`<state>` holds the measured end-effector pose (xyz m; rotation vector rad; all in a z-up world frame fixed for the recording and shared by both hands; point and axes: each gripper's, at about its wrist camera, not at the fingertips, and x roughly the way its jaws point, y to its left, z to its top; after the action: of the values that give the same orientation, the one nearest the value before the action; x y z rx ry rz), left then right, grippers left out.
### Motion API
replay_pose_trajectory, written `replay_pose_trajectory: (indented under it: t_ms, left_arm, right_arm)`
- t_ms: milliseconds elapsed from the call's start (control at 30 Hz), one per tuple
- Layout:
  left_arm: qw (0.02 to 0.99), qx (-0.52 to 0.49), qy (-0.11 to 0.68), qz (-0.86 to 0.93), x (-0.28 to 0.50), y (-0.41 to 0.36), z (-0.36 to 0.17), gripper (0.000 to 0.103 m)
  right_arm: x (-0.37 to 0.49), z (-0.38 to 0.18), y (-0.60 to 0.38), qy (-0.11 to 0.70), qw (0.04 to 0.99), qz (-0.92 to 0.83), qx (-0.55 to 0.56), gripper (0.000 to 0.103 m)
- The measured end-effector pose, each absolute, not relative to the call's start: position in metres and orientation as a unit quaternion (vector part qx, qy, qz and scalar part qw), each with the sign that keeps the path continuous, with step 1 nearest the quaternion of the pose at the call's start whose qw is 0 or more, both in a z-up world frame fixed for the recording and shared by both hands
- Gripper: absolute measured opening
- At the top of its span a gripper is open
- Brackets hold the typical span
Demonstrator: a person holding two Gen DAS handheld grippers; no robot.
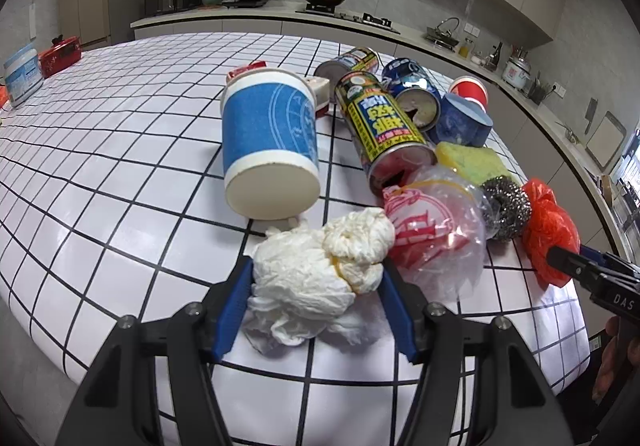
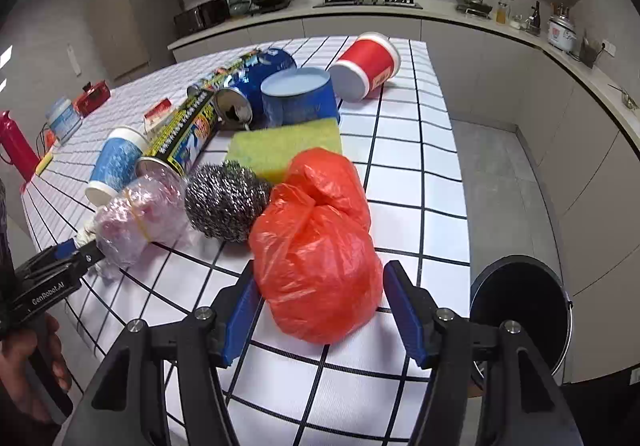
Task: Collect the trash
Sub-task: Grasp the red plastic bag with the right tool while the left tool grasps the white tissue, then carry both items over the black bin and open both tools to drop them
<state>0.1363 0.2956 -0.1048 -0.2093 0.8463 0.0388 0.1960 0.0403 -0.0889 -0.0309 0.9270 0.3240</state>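
1. Nearest the lens in each wrist view is a claw straddling one piece of trash: the left claw (image 1: 316,282) brackets the crumpled white tissue wad (image 1: 316,270), and the right claw (image 2: 320,298) brackets the tied orange plastic bag (image 2: 316,258).
2. Counter (image 1: 120,149): gridded white surface. All trash visible lies on it, ahead of both claws; by appearance, collection has barely begun.
3. Black bin (image 2: 520,318): stands on the floor, to the right of and below the right claw. Its interior reads dark; contents cannot be determined.
4. Orange plastic bag: sits between the right claw's pads. The left pad touches the bag; a gap shows at the right pad. Judged state: released, not yet clamped.
5. Tissue wad: fills the span between the left claw's pads, both of which appear to press its sides. Judged state: clenched on the wad, which rests on the counter.
6. Remaining items beyond the claws, largest first: blue paper cup (image 1: 268,141), yellow-labelled can (image 1: 380,125), clear plastic bag (image 1: 436,230), yellow sponge (image 2: 284,145), steel scourer (image 2: 224,201).
7. Remaining work: lift both bracketed items, carry them to the bin, then repeat for item 6.
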Motion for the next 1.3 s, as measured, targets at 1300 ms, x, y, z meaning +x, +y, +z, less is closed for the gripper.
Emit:
replay_pose_trajectory:
  t_ms: [1300]
  left_arm:
    - [0.940, -0.068, 0.334, -0.024, 0.122, 0.213, -0.031, 0.047]
  right_arm:
    - [0.158, -0.031, -0.037, 0.386, 0.911, 0.144, 0.013, 0.025]
